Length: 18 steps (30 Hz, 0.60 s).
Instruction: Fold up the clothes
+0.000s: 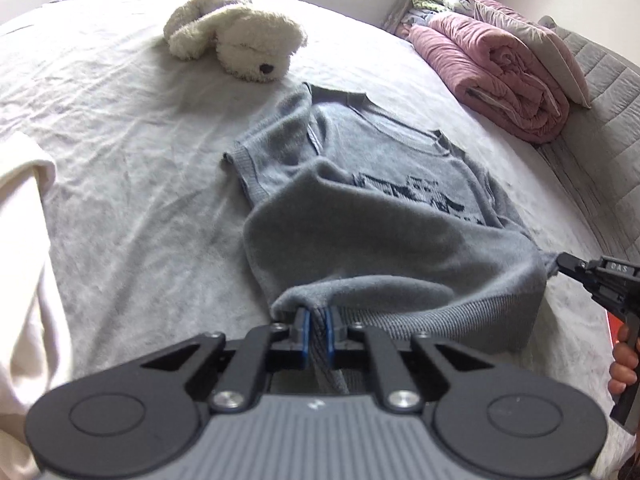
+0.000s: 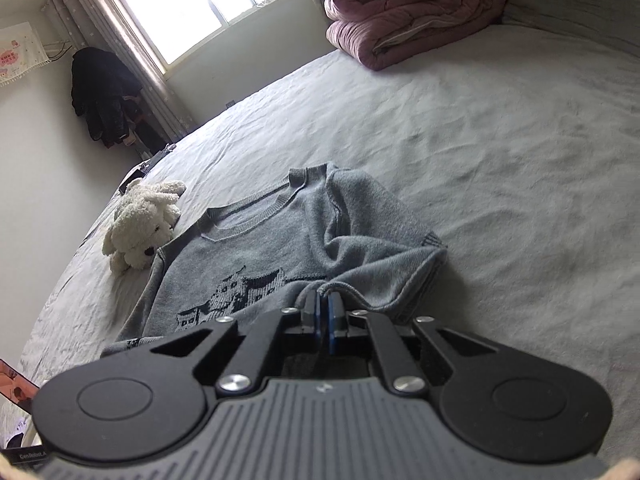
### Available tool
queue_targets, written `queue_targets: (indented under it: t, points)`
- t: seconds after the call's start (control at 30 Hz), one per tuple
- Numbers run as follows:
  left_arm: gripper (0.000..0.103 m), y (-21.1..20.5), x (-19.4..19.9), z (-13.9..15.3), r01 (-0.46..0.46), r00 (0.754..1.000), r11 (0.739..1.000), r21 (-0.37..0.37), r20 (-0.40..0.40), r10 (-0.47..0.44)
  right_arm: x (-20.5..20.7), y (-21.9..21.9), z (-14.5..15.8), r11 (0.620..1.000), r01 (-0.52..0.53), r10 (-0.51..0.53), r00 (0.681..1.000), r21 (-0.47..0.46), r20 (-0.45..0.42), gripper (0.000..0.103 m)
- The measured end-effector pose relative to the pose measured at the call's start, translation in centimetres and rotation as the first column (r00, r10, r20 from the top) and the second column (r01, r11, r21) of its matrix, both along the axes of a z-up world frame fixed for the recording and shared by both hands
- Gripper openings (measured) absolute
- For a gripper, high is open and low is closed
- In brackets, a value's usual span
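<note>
A grey knitted sweater [image 1: 372, 208] with a dark building pattern lies on the bed, its sleeves folded in over the body. Its ribbed bottom hem is lifted off the sheet. My left gripper [image 1: 318, 320] is shut on the left part of that hem. The right gripper [image 1: 560, 260] shows at the right edge of the left wrist view, pinching the hem's other corner. In the right wrist view the sweater [image 2: 256, 248] stretches ahead and my right gripper [image 2: 324, 304] is shut on a bunched fold of its edge.
A white plush dog [image 1: 236, 36] lies just beyond the sweater's collar. A rolled pink quilt [image 1: 504, 76] and pillows sit at the bed's far right. A white garment [image 1: 24, 264] lies at the left. The pale bedsheet [image 2: 500, 160] spreads wide to the right. A window [image 2: 200, 0] is behind.
</note>
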<state>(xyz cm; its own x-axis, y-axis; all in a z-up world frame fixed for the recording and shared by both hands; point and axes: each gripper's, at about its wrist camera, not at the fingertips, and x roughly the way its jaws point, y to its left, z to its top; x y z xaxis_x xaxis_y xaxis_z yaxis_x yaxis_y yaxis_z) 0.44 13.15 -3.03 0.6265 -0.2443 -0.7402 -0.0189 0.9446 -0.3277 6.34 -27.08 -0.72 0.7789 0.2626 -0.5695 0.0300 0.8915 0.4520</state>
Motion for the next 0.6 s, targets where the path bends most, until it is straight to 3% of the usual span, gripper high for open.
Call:
queue_targets:
  t: [0.2,0.53,0.6]
  points:
    - [0.007,1.5,1.0,0.4,-0.069,0.997,0.997,0.033,0.029,0.069,-0.5,-1.3,1.3,0.998,0.054,-0.053,0.998,-0.031,0.04,0.006]
    - [0.008,1.6,3.1,-0.9,-0.106,0.994,0.991,0.078,0.031,0.104,1.5,-3.4,-1.2,0.996,0.087,-0.088,0.996,-0.022,-0.024,0.006]
    - [0.009,1.7,3.4,-1.6,-0.099,0.995,0.993,0.063,0.023,0.098,2.0,-3.8,-1.8,0.995,0.093,-0.094,0.995,-0.02,-0.037,0.013]
